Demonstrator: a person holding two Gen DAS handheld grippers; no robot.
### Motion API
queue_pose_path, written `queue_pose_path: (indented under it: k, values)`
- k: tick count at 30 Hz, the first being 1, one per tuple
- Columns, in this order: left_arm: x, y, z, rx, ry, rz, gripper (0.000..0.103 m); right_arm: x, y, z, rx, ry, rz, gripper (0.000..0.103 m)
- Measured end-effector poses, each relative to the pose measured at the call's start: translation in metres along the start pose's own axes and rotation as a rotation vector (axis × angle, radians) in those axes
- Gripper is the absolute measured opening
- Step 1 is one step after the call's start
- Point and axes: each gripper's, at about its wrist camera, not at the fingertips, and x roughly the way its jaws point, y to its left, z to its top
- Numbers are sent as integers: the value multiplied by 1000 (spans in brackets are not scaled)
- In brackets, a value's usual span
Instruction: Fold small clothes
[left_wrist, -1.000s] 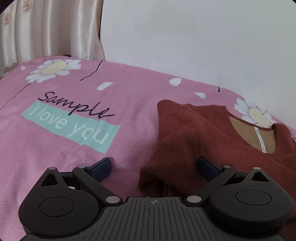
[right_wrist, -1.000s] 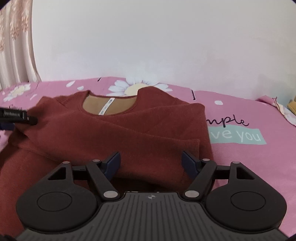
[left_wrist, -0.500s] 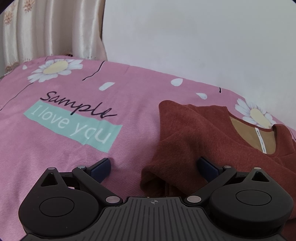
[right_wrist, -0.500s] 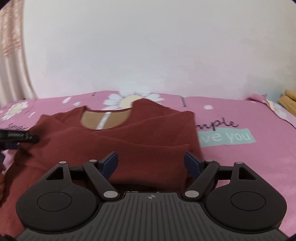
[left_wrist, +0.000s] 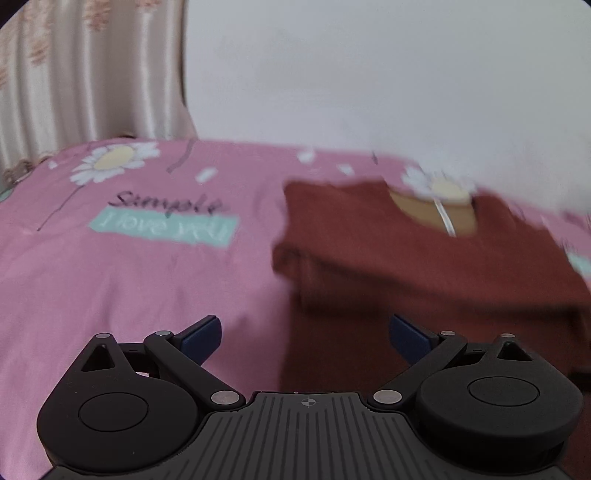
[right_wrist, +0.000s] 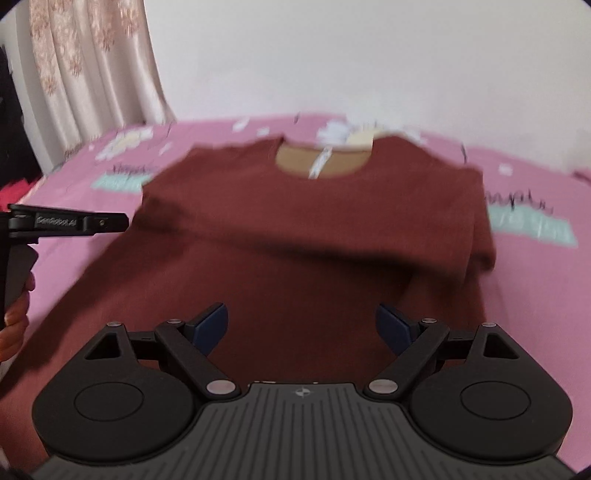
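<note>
A small rust-red sweater (right_wrist: 314, 229) lies flat on the pink bedspread, neckline at the far side, both sleeves folded in over the body. In the left wrist view the sweater (left_wrist: 424, 258) fills the right half, its left folded edge near the middle. My left gripper (left_wrist: 304, 332) is open and empty, above the sweater's left edge. My right gripper (right_wrist: 301, 325) is open and empty, over the sweater's lower body. The left gripper also shows from the side in the right wrist view (right_wrist: 66, 221), by the sweater's left shoulder.
The pink bedspread (left_wrist: 110, 295) has daisy prints and a teal "I love you" patch (left_wrist: 162, 229). A beige curtain (left_wrist: 74, 74) hangs at the back left, beside a white wall. Dark and red cloth (right_wrist: 14, 184) lies at the bed's left edge.
Both grippers have pulled back and up from the sweater, so more of it shows. Both views are motion-blurred. The jaws stay open.
</note>
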Motion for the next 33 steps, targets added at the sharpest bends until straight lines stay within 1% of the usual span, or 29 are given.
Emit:
queue_pose_path:
  k: [2, 5, 7, 9, 10, 11, 12, 13, 15, 19, 22, 25, 27, 28, 30, 32, 33]
  values:
    - [-3, -4, -16, 44, 36, -7, 103, -4, -6, -13, 15, 40, -5, 89]
    - [-6, -7, -38, 105, 81, 10, 103, -23, -11, -32, 2, 46, -19, 89]
    - [-14, -3, -48, 108, 71, 3, 103, -38, -15, -45, -15, 56, -34, 90]
    - [-20, 2, -52, 104, 79, 2, 103, -53, -17, -58, -51, 61, -41, 90]
    - [-23, 4, -54, 103, 82, 5, 103, -58, -16, -63, -69, 72, -44, 91]
    - [-24, 6, -56, 103, 85, 8, 103, -62, -15, -67, -87, 88, -52, 96]
    - [-27, 8, -57, 102, 87, 10, 103, -66, -15, -70, -102, 114, -59, 98]
    - [-29, 9, -58, 102, 90, 13, 103, -69, -14, -72, -112, 125, -70, 98]
    - [-35, 11, -58, 104, 96, 26, 103, -76, -14, -70, -110, 120, -91, 98]
    - [-49, 6, -56, 121, 73, 39, 103, -79, -8, -54, -105, 35, -107, 98]
    - [-54, -3, -53, 143, 55, 32, 103, -68, -3, -40, -85, -9, -92, 98]
    - [-50, -11, -57, 177, 69, 42, 103, -49, -4, -37, -50, 30, -96, 97]
    - [-46, -13, -64, 211, 93, 54, 103, -40, -4, -43, -69, 77, -109, 97]
    - [-46, -13, -68, 221, 91, 56, 103, -38, -5, -47, -84, 101, -121, 97]
    - [-50, -7, -72, 222, 78, 46, 103, -46, -8, -56, -113, 100, -126, 100]
    - [-51, -3, -71, 220, 85, 44, 103, -55, -14, -55, -84, 111, -117, 100]
    - [-50, -1, -70, 214, 91, 43, 103, -58, -18, -53, -74, 100, -125, 100]
